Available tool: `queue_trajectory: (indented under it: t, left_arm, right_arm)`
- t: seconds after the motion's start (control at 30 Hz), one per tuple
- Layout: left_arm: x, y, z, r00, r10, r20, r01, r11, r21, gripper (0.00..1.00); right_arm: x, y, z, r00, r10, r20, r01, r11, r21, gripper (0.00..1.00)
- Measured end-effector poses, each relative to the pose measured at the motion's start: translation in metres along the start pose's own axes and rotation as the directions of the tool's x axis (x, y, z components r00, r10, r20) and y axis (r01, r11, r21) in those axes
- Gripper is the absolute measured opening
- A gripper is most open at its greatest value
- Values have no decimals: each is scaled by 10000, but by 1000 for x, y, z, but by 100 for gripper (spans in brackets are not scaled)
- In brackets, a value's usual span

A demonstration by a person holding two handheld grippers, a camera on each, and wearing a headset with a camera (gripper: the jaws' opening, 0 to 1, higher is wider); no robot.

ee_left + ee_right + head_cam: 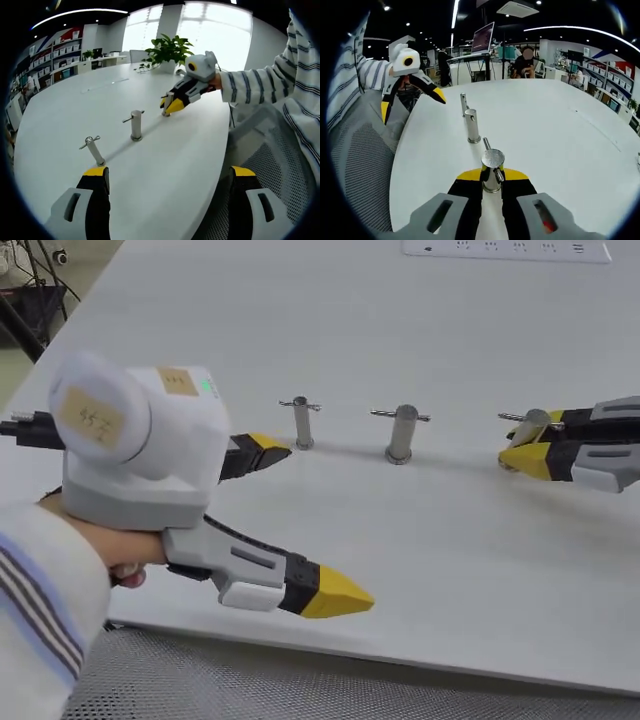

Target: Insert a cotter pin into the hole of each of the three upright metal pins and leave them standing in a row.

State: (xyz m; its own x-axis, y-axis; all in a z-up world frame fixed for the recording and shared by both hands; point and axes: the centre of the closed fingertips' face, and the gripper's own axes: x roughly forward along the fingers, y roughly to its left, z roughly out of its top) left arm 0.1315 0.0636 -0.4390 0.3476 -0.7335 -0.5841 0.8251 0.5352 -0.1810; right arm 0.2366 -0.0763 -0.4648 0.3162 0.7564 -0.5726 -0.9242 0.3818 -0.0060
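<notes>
Observing the row remotely, I note my right gripper (492,176) clamped on the end short upright steel pin (492,165), which carries a thin wire cotter pin (515,418). My left gripper (315,520) gapes wide near the left-end pin (302,425). With the middle pin (402,435), all three stand in line on the white table (450,550).

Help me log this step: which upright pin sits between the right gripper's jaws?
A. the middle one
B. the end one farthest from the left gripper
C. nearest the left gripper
B: the right gripper clamps the end pin, with the middle pin and the left gripper beyond it.
</notes>
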Motion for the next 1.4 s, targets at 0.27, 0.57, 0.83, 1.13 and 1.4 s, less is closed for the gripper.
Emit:
queue_trajectory:
  t: [0.27,0.57,0.83,1.13,1.4]
  left_arm:
    - [-1,0,2,10000,4,28,-4,10000,-96,99]
    - [-3,-1,0,10000,39,18,-38,9999,-144,99]
    - [-5,2,0,9998,159,79,-157,9996,-230,99]
    - [-11,1,8,9985,157,527,-125,9981,-607,99]
    - [-21,9,15,9950,337,942,-259,9962,-836,99]
  right_arm:
    - [4,-1,-5,9998,66,-169,-69,9998,-197,8]
    - [5,-4,-13,9999,-54,-144,52,9999,-155,9]
    - [5,-10,-2,9987,-312,403,291,9982,529,17]
    - [-21,-3,25,9925,-1050,627,938,9825,1608,43]
    - [-37,22,31,9790,-1808,940,1483,9484,2803,63]
